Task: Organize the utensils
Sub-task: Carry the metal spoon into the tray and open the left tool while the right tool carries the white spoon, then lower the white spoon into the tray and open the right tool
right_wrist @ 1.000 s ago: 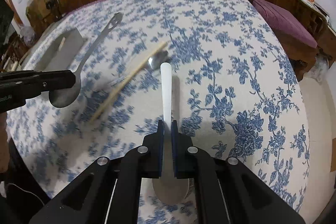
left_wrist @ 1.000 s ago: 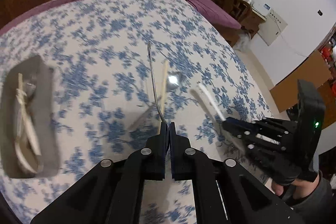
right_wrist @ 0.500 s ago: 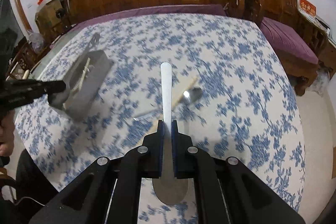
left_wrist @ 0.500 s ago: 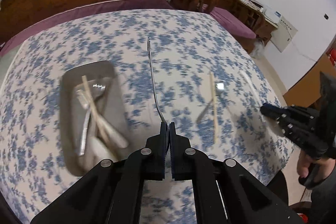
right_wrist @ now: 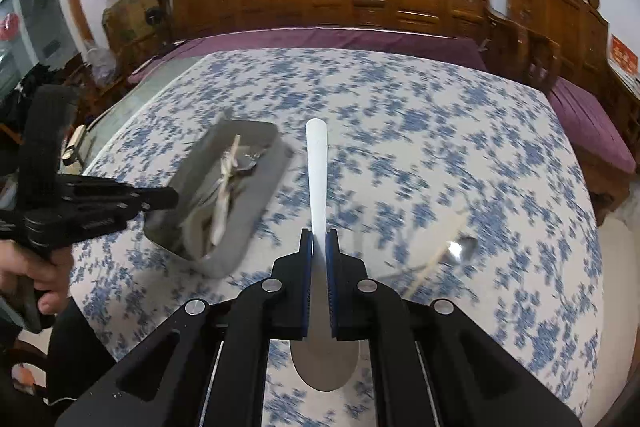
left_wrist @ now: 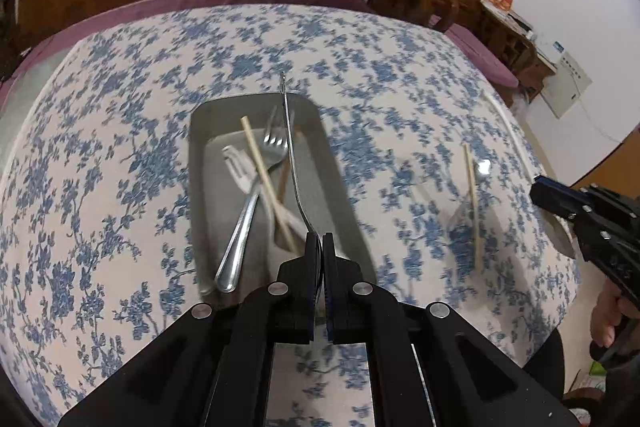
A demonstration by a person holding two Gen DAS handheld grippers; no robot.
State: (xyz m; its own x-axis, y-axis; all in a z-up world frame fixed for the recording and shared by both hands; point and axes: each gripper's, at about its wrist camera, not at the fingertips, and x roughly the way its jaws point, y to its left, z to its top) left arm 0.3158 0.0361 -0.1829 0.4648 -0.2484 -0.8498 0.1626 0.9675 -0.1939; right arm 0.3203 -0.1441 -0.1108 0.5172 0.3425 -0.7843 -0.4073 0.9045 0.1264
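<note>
Two utensils in hand: a steel spoon, pinched tight by the left gripper, hangs over the metal tray; a white spoon sits clamped in the right gripper, beside the tray. Risk: an early release bounces the steel spoon off the rim. Only the left view shows the tray's fork and the loose chopstick on the tablecloth.

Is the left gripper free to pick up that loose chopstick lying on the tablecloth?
Probably not yet. The left gripper is shut on a metal spoon above the tray, and the chopstick lies off to its right on the cloth.
</note>
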